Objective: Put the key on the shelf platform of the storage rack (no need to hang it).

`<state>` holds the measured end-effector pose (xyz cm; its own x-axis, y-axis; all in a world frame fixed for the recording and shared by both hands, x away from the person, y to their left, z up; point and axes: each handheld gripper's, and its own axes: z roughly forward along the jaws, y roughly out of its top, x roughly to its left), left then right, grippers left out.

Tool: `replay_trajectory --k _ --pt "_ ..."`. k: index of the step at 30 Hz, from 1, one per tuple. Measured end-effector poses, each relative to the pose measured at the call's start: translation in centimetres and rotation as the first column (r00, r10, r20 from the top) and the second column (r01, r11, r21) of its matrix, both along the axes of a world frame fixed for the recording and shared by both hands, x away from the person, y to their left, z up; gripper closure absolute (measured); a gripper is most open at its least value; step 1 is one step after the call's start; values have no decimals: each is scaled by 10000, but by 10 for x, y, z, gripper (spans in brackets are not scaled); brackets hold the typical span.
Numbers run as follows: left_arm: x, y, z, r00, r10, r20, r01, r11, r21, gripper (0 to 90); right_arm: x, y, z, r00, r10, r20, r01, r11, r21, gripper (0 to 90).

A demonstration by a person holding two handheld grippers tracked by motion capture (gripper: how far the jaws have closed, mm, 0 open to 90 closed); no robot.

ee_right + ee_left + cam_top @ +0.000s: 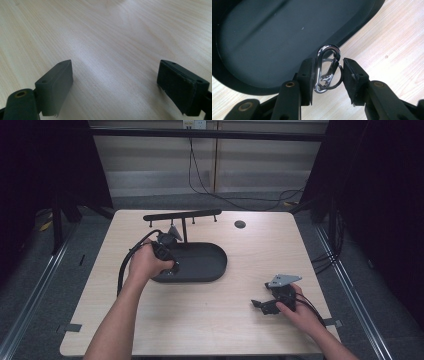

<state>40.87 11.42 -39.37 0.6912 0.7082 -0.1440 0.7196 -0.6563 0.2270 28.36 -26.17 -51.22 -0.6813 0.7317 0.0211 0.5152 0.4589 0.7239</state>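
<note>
A silver carabiner (319,65) with a thin key ring (341,75) through it sits between the pads of my left gripper (328,67), which is shut on it. It hangs over the near rim of a black oval tray (262,45), half above the wood. From above, my left gripper (169,265) sits at the tray's (207,262) left front edge, pointing down. My right gripper (257,305) rests low over the table's front right, jaws wide open. Between its pads (56,85) there is bare wood.
A black T-shaped rack (182,215) with small hooks stands behind the tray. A dark round grommet (240,224) is set in the tabletop (260,250) at the back right. Cables run across the floor beyond the table.
</note>
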Motion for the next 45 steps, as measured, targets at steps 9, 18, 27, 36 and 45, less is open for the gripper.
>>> replay_trajectory --k 9,18,27,36,45 --pt "7 -8 -6 9999 -64 -129 63 10000 -31 614 0 0 0 10000 2 3 -2 10000 2 130" --pt "13 -11 -14 9998 -26 -204 27 10000 56 613 0 0 0 10000 -10 -19 10 10000 4 130" --pt "18 -14 -17 9998 -20 -212 21 10000 27 613 0 0 0 10000 -11 -23 11 10000 4 130" --pt "24 -14 -16 9999 39 -147 -38 10000 44 613 0 0 0 10000 -6 -3 6 10000 0 130" --pt "27 -20 -21 9999 56 -109 -56 10000 48 614 0 0 0 10000 2 3 -2 10000 3 130"
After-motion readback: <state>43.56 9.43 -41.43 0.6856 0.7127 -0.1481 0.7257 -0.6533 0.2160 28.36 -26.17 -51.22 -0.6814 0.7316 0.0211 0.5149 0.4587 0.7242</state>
